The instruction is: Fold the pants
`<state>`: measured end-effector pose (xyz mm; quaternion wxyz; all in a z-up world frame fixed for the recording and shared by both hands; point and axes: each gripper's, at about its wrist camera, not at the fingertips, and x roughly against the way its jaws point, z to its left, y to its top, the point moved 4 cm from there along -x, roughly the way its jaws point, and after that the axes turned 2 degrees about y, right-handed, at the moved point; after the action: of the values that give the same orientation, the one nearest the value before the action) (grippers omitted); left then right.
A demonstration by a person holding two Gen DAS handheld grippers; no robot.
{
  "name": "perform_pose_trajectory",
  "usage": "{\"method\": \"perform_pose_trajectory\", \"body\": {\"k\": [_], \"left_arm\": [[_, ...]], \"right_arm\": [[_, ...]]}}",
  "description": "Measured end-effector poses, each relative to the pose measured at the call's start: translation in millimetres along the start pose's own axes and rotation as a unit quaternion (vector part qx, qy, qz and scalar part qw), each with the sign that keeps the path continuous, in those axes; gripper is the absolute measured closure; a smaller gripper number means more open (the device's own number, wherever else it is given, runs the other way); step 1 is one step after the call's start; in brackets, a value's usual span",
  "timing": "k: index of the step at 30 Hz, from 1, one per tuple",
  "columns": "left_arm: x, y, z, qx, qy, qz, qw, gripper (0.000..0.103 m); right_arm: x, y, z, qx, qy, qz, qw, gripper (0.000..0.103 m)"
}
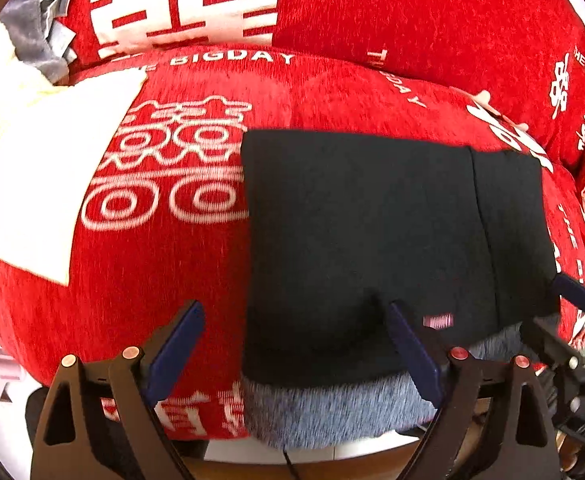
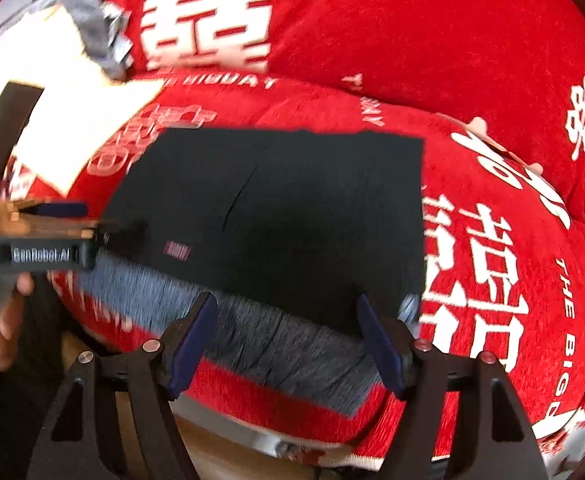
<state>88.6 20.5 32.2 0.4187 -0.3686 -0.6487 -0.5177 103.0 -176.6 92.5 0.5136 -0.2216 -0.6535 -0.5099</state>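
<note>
On the left of the red chenille sofa seat [image 1: 196, 280] lies a folded white cloth [image 1: 48, 184]. The left gripper [image 1: 296, 350] hovers with fingers spread wide, holding nothing. Beside it, the black folded pants [image 1: 364, 232] with grey fleece lining [image 1: 332, 412] rest flat near the seat's front edge. The right gripper [image 2: 288, 344] straddles the lining, fingers well apart, gripping nothing. The fabric looks soft, thick and limp; pinching the stacked layers at the near corners seems best.

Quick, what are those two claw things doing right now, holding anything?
Left hand-held gripper: open, holding nothing; its fingers straddle an edge of the folded black pants.
Right hand-held gripper: open, empty.
</note>
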Motion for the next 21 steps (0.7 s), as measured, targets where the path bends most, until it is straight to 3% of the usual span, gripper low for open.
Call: {"method": "perform_pose_trajectory", "body": {"k": [3,5,8,15,21], "left_arm": [[-18.8,2.9,-4.1,-0.004,0.019,0.027,0.9994,0.01],[-19.3,2.2,-4.1,0.0,0.011,0.023,0.9997,0.01],[-12.7,8.2,-3.9,-0.005,0.009,0.02,0.9997,0.01],[-7.2,58.6,-14.5,0.0,-0.014,0.001,0.9999,0.01],[-36.5,85.2,-35.3,-0.014,-0.028,0.024,0.9992,0.01]], "right_arm": [[-15.4,13.8,-7.5,-0.017,0.012,0.014,1.0,0.026],[-27.9,14.2,-9.9,-0.021,0.016,0.036,0.999,0.024],[-24.9,17.9,-6.1,-0.015,0.009,0.032,0.999,0.024],[-31.6,60.0,-5.1,0.014,-0.021,0.01,1.0,0.024],[-65.1,75.2,-8.7,0.026,-0.023,0.043,0.998,0.021]]}}
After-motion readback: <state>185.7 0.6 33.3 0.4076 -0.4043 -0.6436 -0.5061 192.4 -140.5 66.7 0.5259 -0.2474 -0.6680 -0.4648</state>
